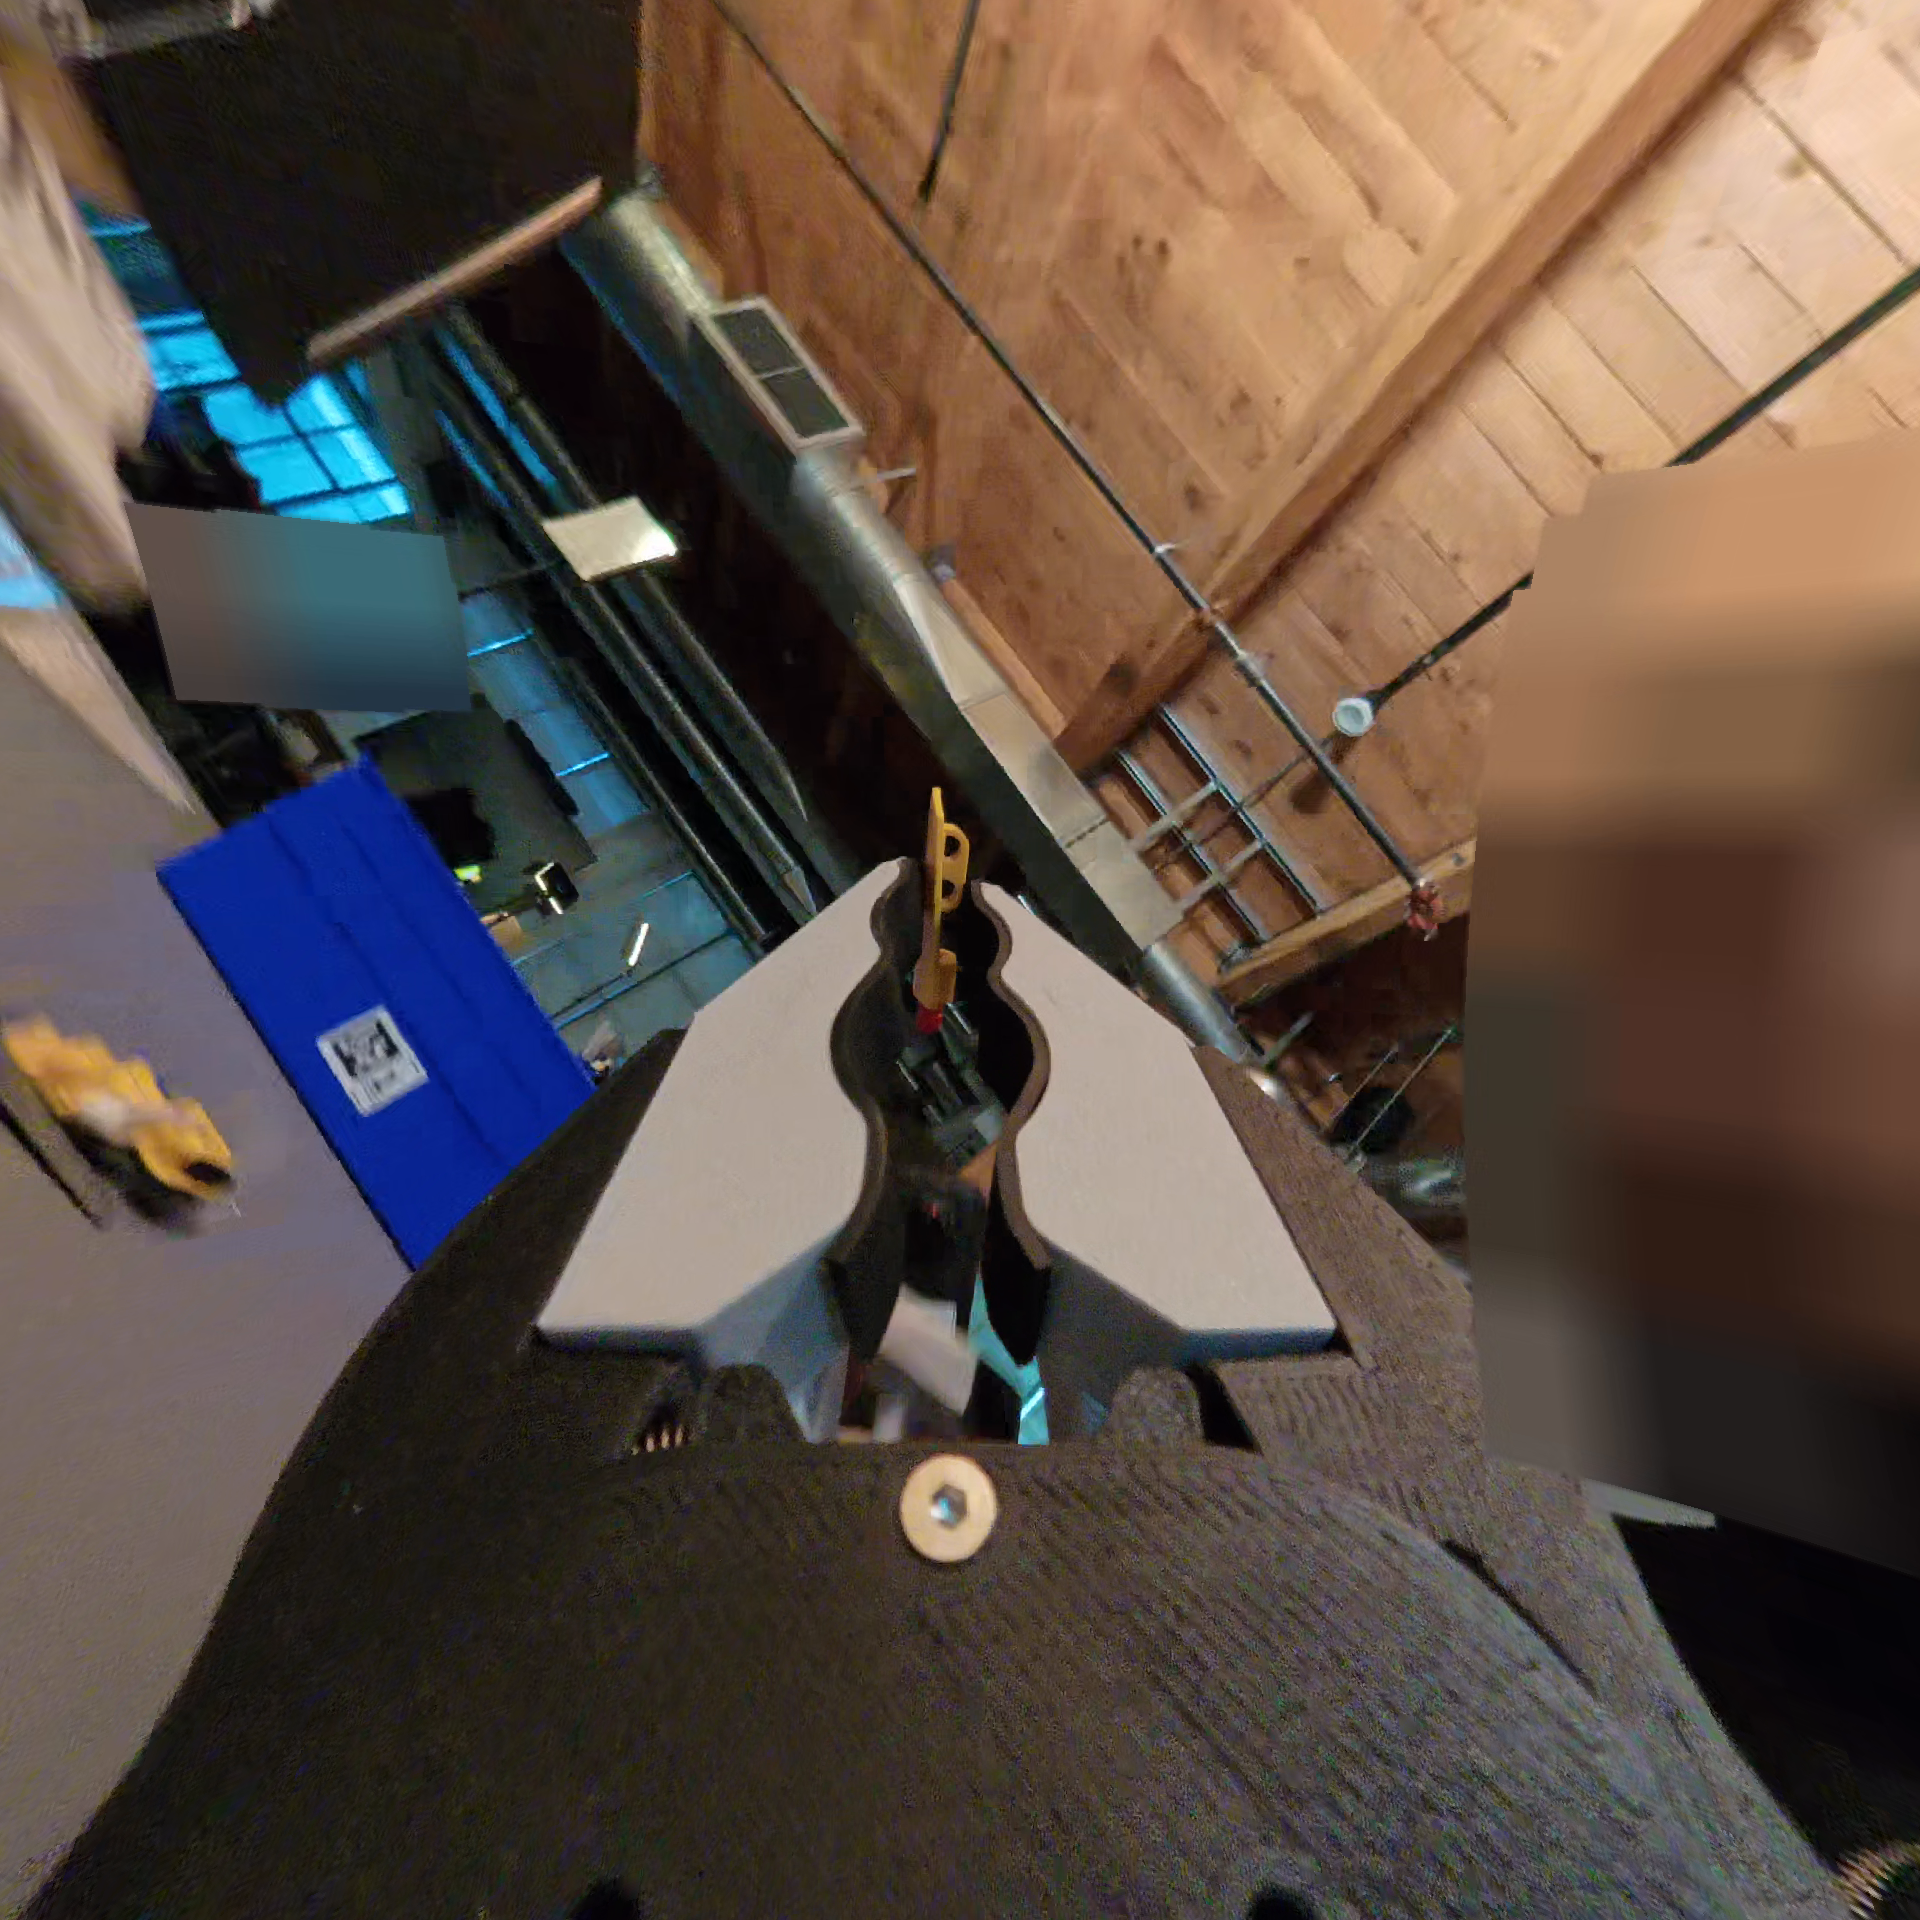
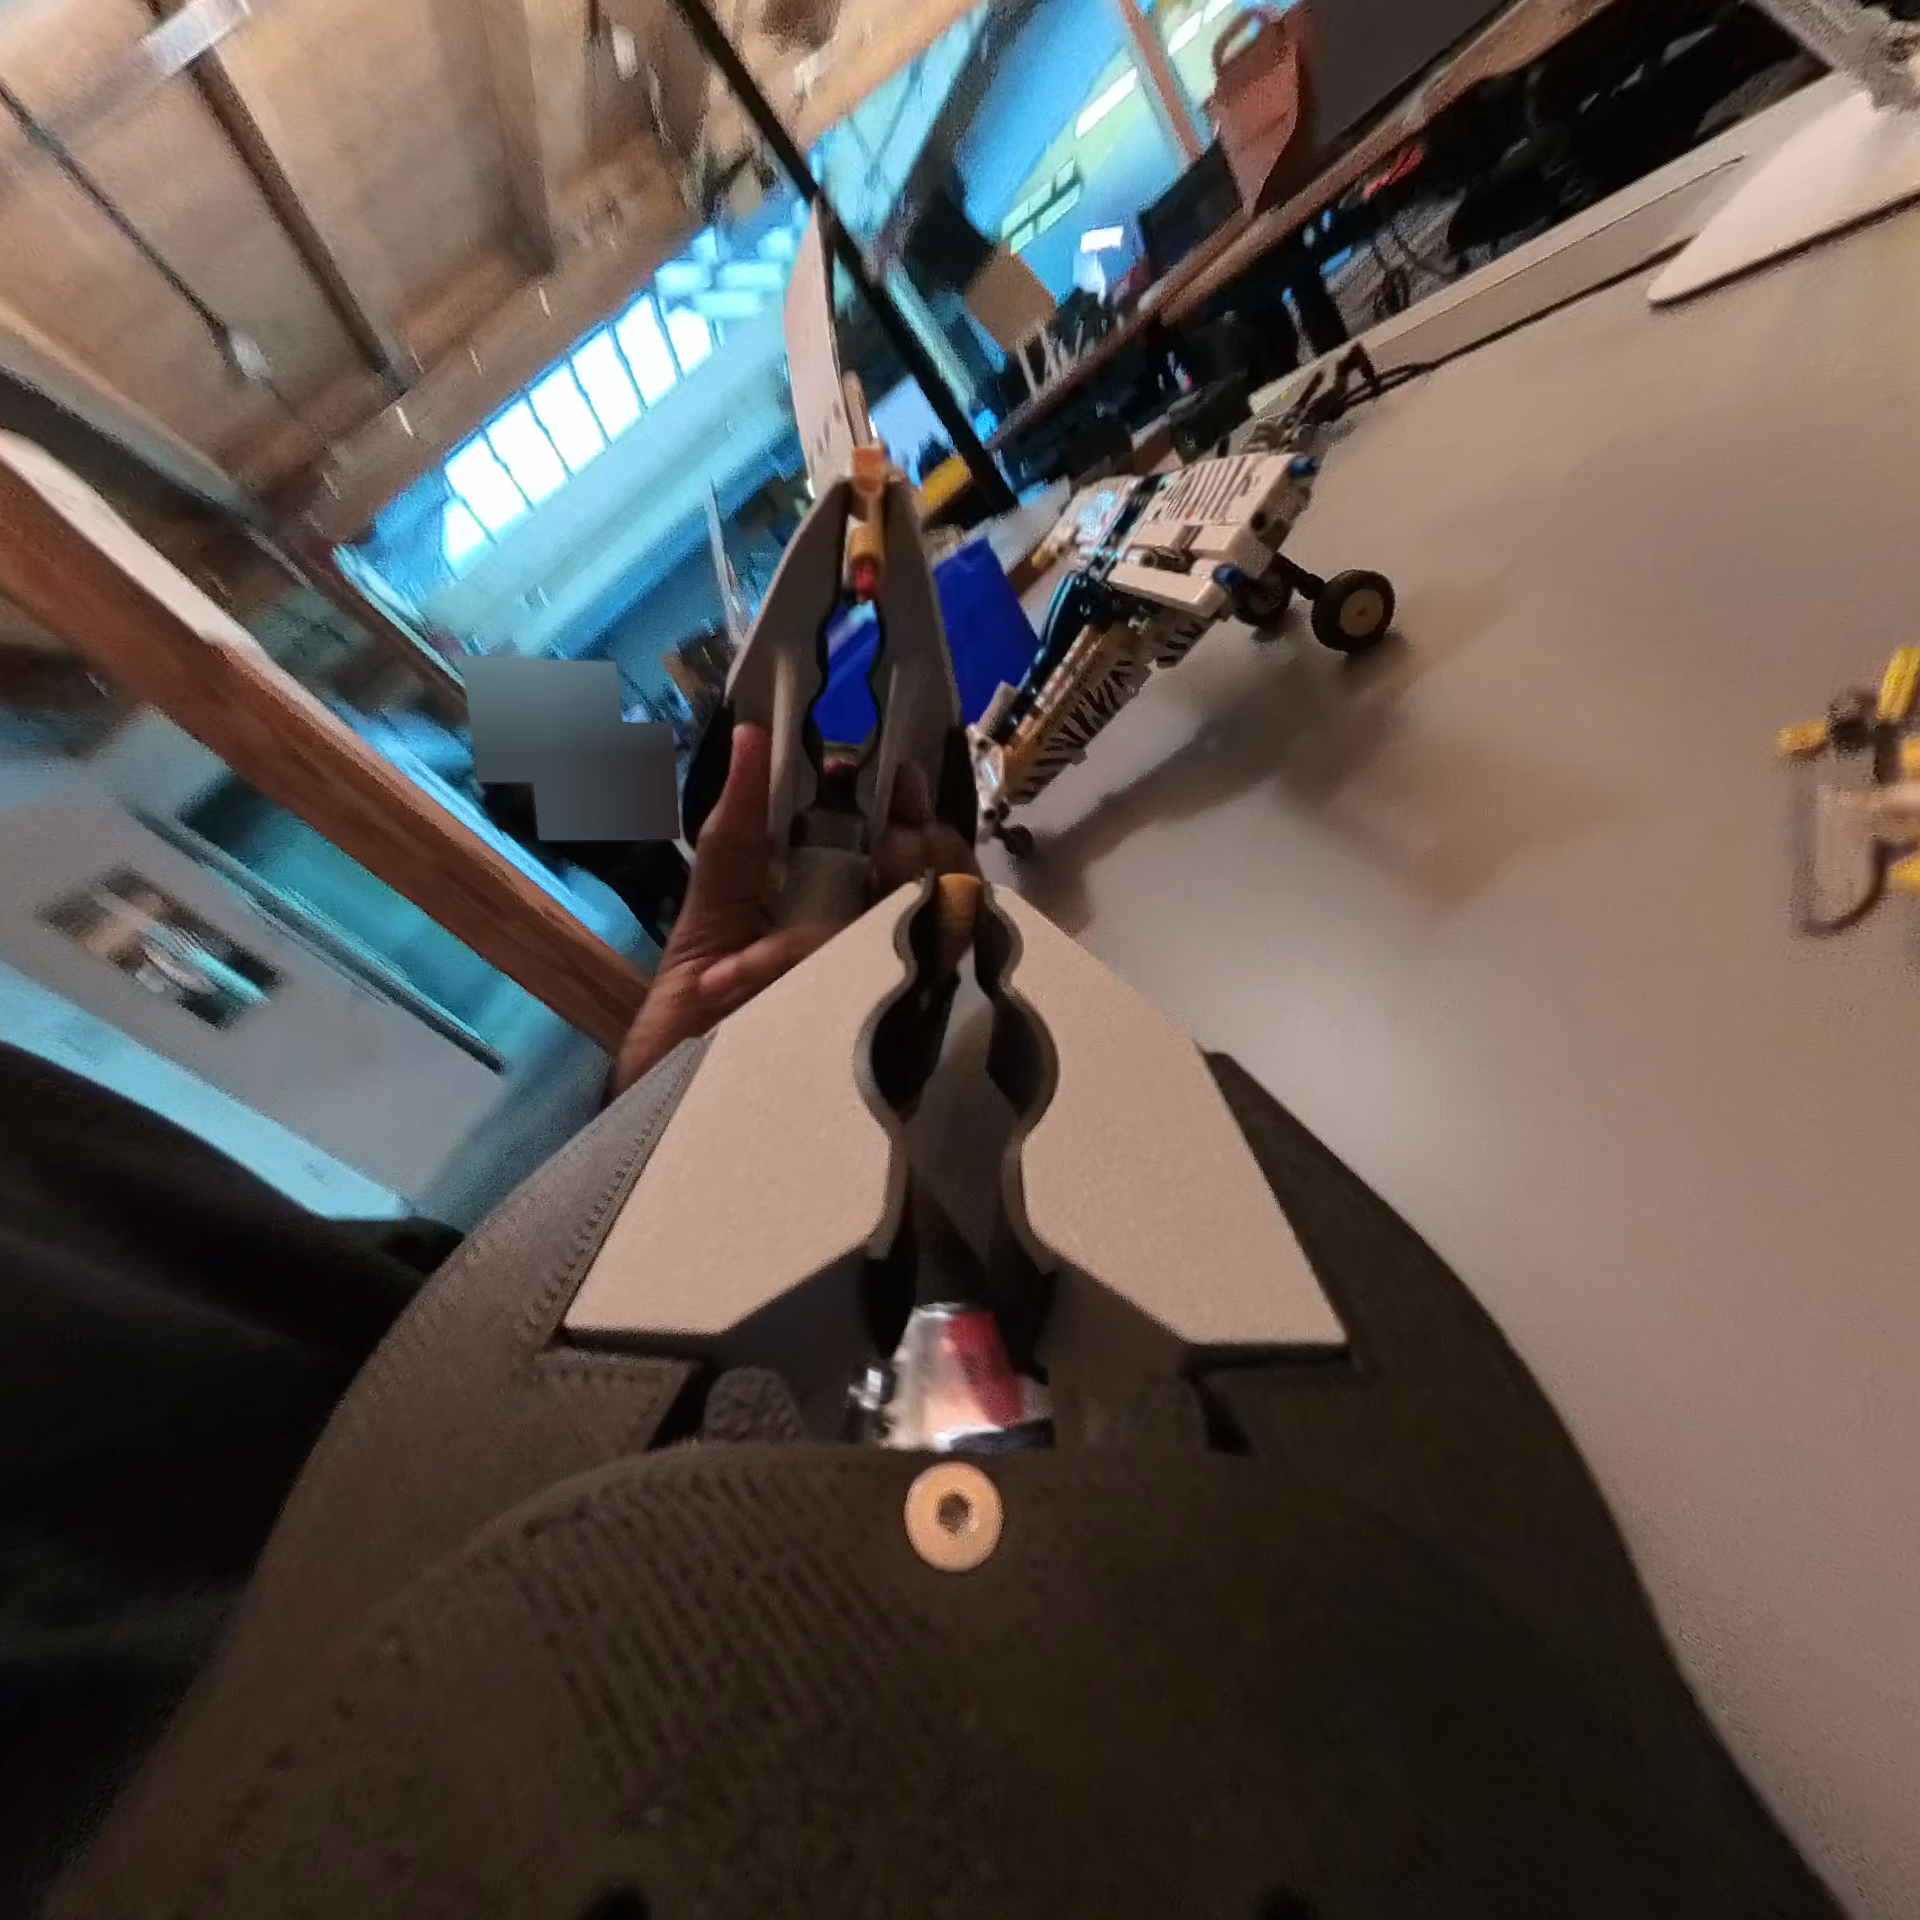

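Note:
My left gripper (image 1: 940, 881) points up toward the wooden ceiling and is shut on a thin yellow building-toy piece (image 1: 948, 862) with two holes and a red end, which sticks out past the fingertips. In the right wrist view the left gripper (image 2: 868, 488) is farther off, held upright by a hand (image 2: 727, 914), with the yellow piece (image 2: 865, 540) between its tips. My right gripper (image 2: 954, 891) is just below it, shut on a small yellow-tan piece (image 2: 958, 909) pinched at its fingertips.
A white, blue and yellow building-toy vehicle (image 2: 1195, 540) with a small wheel (image 2: 1351, 613) stands on the grey table (image 2: 1455, 1039). Loose yellow parts (image 2: 1860, 748) lie at the right edge. A blue bin (image 1: 353, 997) and yellow-black parts (image 1: 114, 1112) show in the left wrist view. The left gripper's tips are roughly 9 cm from the right gripper's.

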